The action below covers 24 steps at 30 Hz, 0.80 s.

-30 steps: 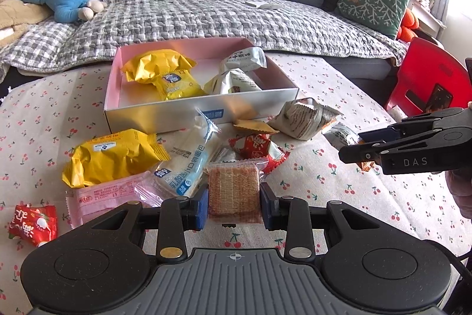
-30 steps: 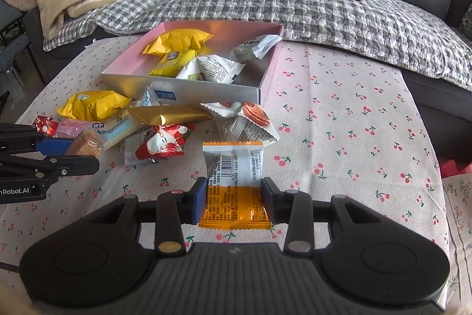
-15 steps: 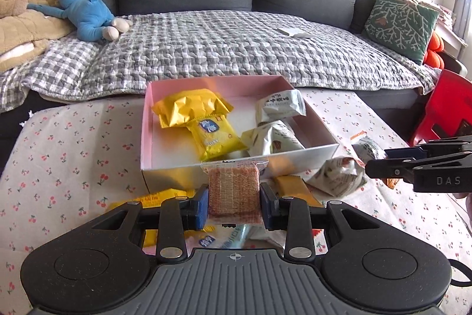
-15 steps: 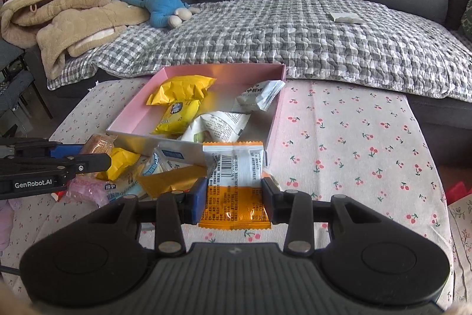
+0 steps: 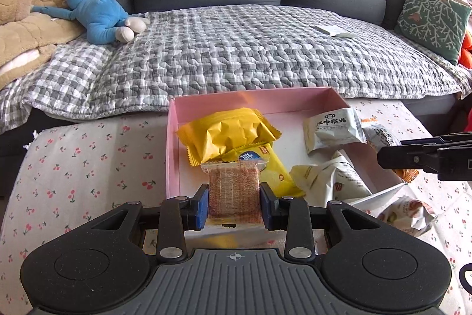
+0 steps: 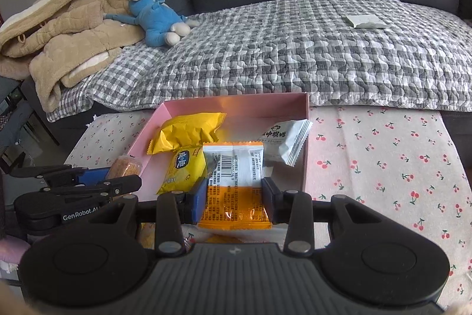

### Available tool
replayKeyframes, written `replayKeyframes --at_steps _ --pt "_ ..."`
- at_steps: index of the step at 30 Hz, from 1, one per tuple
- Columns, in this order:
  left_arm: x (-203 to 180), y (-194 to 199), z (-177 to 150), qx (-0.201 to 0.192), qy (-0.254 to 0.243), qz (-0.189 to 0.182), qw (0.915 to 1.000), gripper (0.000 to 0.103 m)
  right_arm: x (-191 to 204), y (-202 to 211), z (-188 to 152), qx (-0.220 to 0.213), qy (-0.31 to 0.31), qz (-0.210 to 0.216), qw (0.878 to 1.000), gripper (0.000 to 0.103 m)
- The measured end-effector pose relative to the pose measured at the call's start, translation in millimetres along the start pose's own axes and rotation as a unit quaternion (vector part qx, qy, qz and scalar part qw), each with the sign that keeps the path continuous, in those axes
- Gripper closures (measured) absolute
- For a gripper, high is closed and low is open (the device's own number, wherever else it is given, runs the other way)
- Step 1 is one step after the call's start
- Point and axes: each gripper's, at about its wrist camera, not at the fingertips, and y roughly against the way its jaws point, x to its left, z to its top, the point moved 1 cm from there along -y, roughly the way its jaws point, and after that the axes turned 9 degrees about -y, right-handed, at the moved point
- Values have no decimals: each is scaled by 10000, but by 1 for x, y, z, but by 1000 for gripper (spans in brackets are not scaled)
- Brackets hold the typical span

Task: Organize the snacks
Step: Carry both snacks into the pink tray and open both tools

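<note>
A pink box [image 5: 174,138] [image 6: 303,108] sits on the cherry-print table. It holds a big yellow packet [image 5: 227,135] [image 6: 185,135], a small yellow packet [image 5: 271,167] [image 6: 183,170], a white monkey-logo packet [image 5: 330,126] [image 6: 283,138] and a cream packet [image 5: 330,182]. My left gripper [image 5: 234,200] is shut on a clear-wrapped brown wafer [image 5: 234,191], held above the box's near left part. My right gripper [image 6: 233,197] is shut on an orange-and-white packet [image 6: 233,179], held over the box's near right part. Each gripper shows in the other's view: the right one [image 5: 383,158] and the left one [image 6: 129,182].
A loose cream packet [image 5: 407,214] lies on the table right of the box. Behind the table is a grey sofa with a checked quilt [image 5: 250,49], a blue plush toy [image 5: 97,11] [image 6: 156,16], a beige blanket [image 6: 65,28] and a green cushion [image 5: 430,16].
Both grippers have risen from the table with their packets and moved forward over the pink box. The loose snacks in front of the box have dropped out of sight below.
</note>
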Motion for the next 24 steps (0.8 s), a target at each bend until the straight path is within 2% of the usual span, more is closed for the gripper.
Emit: replayKeyframes --at_steps 17,19,20,21,22,23,24 --pt "16 -46 13 129 184 119 9997 71 2 -51 28 49 -342 -212 9992 66" --pt "17 -47 13 65 195 52 9998 70 3 -52 28 30 -368 -203 9991 62" --pt "17 -47 13 31 183 24 9998 67 4 -51 28 17 -369 -221 9991 52" --pt "16 -46 13 -6 167 -8 9999 63 5 -51 28 5 -368 -239 9990 38" --pt "16 -45 13 -39 149 4 9999 58 5 -51 28 -17 -346 -238 9991 35" --pt "14 -43 13 -95 117 21 9999 49 6 -50 27 -19 -319 -242 9992 36" --pt "14 -42 13 -129 82 35 9999 46 7 -50 27 1 -300 -235 9993 37"
